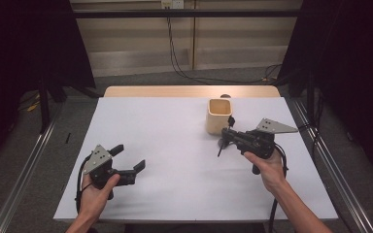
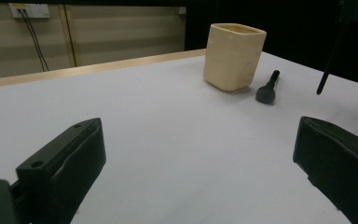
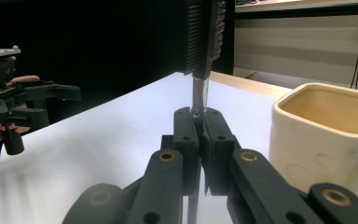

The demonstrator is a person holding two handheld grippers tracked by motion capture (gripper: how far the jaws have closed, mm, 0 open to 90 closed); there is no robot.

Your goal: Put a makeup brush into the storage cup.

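The right gripper (image 3: 200,122) has its jaws clamped on a slim black bristled brush (image 3: 205,32), held upright with its bristles on top. The squarish cream ceramic cup (image 3: 324,133) stands just beside it at about two o'clock, mouth up. The left gripper (image 1: 128,159), jaws spread and empty, hangs well apart at eight o'clock over the white table (image 1: 175,160). A short black matte stick (image 2: 267,87) lies beside the cup.

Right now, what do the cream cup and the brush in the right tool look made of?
Cream cup: likely glazed ceramic or matte plastic; thick rounded walls, faint dimples, soft sheen. Brush: dark ridged bristles on a thin glossy shaft that catches highlights, metal or clear plastic, can't tell. The right tool is shut on it.
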